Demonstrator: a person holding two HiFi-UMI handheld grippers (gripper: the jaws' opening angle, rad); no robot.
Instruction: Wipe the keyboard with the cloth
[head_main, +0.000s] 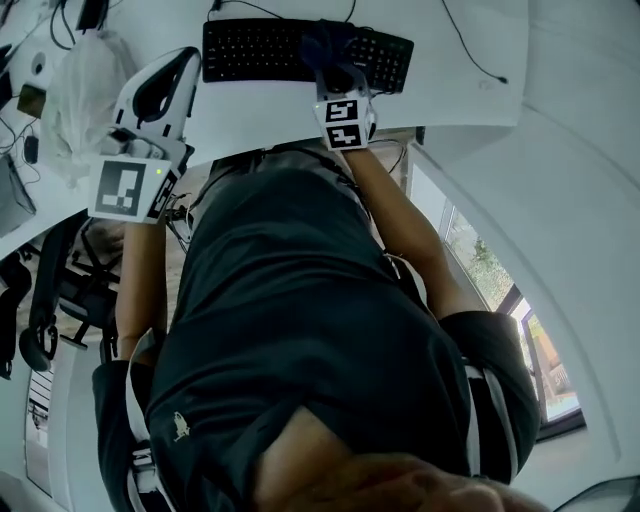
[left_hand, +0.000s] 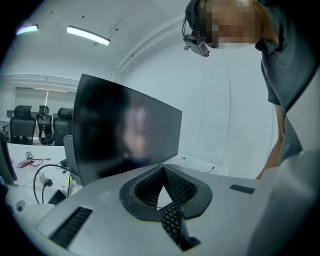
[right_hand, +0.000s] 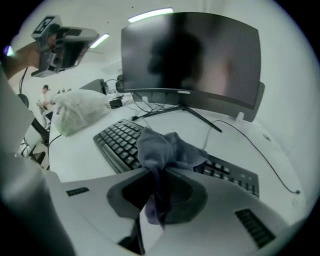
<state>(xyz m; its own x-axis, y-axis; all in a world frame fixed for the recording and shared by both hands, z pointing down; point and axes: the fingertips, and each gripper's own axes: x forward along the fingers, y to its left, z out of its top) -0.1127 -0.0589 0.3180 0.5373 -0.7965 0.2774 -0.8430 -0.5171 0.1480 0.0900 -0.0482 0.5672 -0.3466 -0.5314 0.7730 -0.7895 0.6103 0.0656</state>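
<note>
A black keyboard lies on the white desk at the top of the head view. A crumpled grey-blue cloth rests on the keyboard's middle keys. My right gripper is shut on the cloth, with its tips over the keyboard's right half. My left gripper is held up in the air left of the keyboard, away from it. In the left gripper view its jaws meet with nothing between them, and a strip of keys shows below.
A dark curved monitor stands behind the keyboard on a thin stand, with cables trailing over the desk to the right. A white plastic bag sits left of the keyboard. Office chairs and another desk lie further left.
</note>
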